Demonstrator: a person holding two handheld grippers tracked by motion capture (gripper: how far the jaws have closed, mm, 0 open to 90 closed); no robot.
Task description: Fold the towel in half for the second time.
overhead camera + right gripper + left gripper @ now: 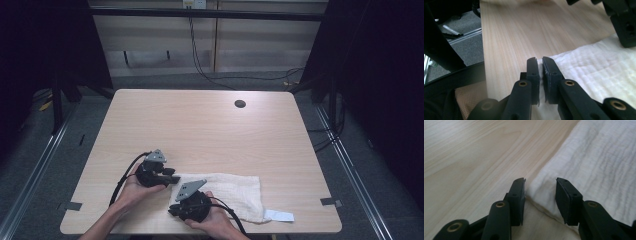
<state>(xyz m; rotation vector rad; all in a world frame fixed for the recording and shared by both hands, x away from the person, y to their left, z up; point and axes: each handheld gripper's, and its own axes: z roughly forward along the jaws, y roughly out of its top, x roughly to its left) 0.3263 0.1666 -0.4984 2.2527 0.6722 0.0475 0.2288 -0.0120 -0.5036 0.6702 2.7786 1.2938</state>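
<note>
White crinkled cloth (227,192) lies flat at the near edge of the wooden table (200,125). The right gripper (540,65) is pinching its corner; the left gripper (540,188) is spread, straddling the other near corner. Next it likely needs to close there. A white tag (278,215) shows, probably blank.

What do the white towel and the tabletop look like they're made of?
The white rectangular towel looks like soft woven cotton, judging by its crinkled, ribbed, matte weave. The light table looks like wood-grain laminate or veneer: smooth, pale streaked grain with a slight sheen.
</note>
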